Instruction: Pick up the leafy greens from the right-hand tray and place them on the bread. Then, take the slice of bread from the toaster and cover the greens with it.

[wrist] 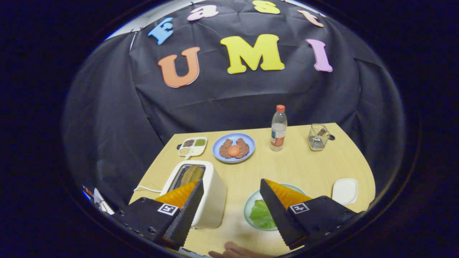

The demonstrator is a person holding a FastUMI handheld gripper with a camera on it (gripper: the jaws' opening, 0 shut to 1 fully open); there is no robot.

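Leafy greens (261, 215) lie on a pale green plate (247, 209), partly hidden behind my right finger. A white toaster (212, 200) stands just ahead of my left finger, with a browned slice of bread (192, 173) upright in its slot. Beyond both, a blue plate (217, 144) holds brown bread pieces (243, 148) with a round red slice on top. My gripper (231, 182) is open above the table, toaster at its left finger, greens plate at its right, nothing between the fingers.
A clear bottle with a red cap (278, 130) and a small wire basket (318, 138) stand at the table's far side. A white divided dish (192, 146) sits left of the blue plate. A small white dish (345, 191) lies right of the greens. A hand (233, 251) shows below the fingers.
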